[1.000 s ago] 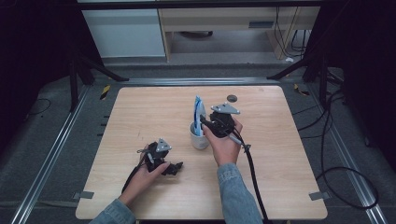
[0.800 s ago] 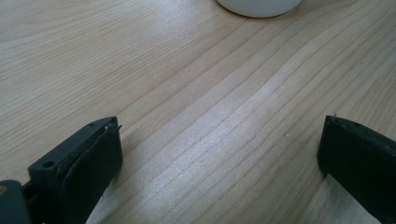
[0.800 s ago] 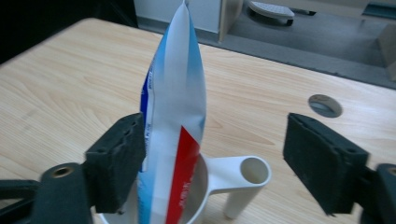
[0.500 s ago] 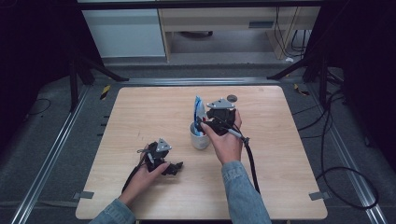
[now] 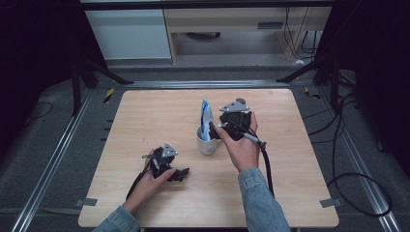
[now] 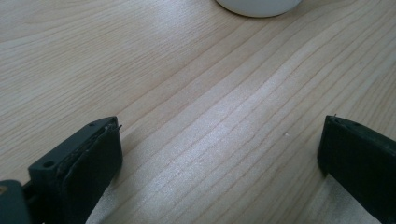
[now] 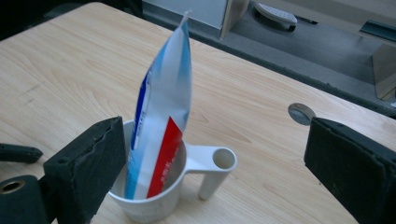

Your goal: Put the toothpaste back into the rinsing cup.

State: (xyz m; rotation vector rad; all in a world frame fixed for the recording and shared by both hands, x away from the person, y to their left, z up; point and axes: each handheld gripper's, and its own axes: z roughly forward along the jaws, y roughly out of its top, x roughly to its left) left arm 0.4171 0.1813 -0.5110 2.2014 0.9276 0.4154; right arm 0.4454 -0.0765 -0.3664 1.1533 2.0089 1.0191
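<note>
Risking a tip: tube (image 7: 161,126) standing tail-up in the cup (image 7: 154,198), leaning against the rim, top-heavy, so any brush from the left jaw sitting just beside it in the right gripper view could be toppling tube and cup together. Also catching the cup handle, pointing toward lower centre of that view.

Sitting at centre of the high view, cup (image 5: 207,143) on the table (image 5: 145,116), tube (image 5: 206,118) rising from it.

Hovering just right of the cup, right gripper (image 5: 216,131), jaws having just been opening, now standing wide, gripping nothing, tube loose between them.

Resting at lower left of the high view, left gripper (image 5: 183,173), jaws spread over bare wood, holding nothing, hand lying low on the table
</note>
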